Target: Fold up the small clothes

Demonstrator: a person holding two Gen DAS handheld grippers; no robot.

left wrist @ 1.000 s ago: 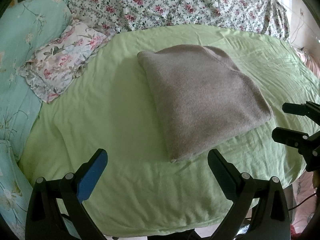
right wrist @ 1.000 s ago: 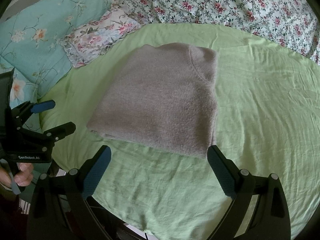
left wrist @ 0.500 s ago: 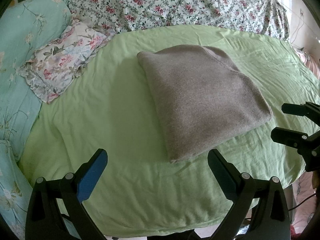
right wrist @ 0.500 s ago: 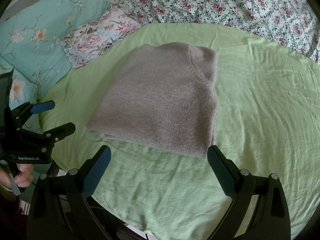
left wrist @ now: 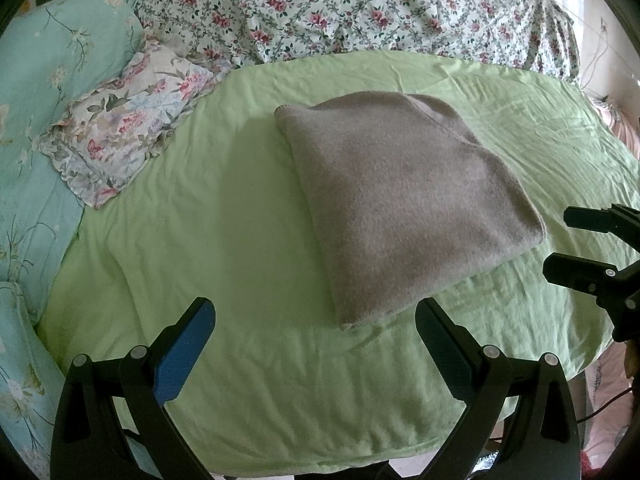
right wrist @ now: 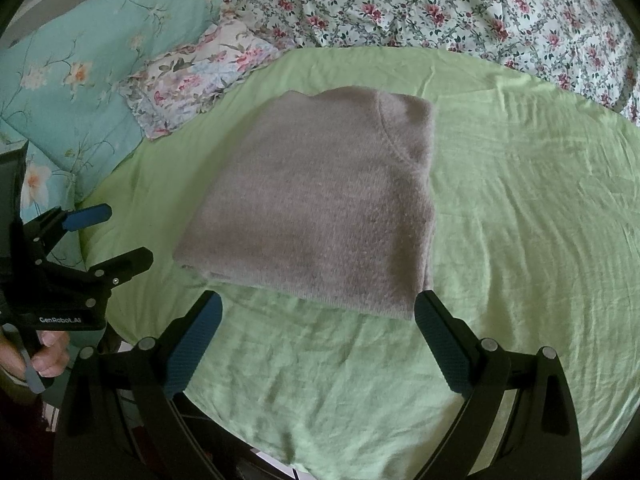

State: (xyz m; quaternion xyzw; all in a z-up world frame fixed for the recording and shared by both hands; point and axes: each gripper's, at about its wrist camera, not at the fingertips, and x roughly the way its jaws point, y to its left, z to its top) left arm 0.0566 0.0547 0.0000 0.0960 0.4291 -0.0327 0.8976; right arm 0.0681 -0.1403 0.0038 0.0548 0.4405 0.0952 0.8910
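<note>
A grey knitted sweater (left wrist: 404, 200) (right wrist: 320, 208) lies folded into a neat rectangle on the light green sheet (left wrist: 224, 240) (right wrist: 520, 220). My left gripper (left wrist: 316, 320) is open, held above the sheet just short of the sweater's near corner, with nothing between its fingers. In the right wrist view it appears as a black tool (right wrist: 110, 234) at the left edge. My right gripper (right wrist: 318, 314) is open too, its fingers straddling the sweater's near edge from above. The left wrist view catches it at the right edge (left wrist: 560, 240), beside the sweater's right corner.
A small floral pillow (left wrist: 128, 136) (right wrist: 200, 80) and a turquoise flowered quilt (left wrist: 48, 80) (right wrist: 92, 64) lie at the left. A white quilt with pink flowers (left wrist: 340, 8) (right wrist: 460, 4) covers the far side. A hand (right wrist: 44, 356) holds the left tool. The sheet's near edge drops off below.
</note>
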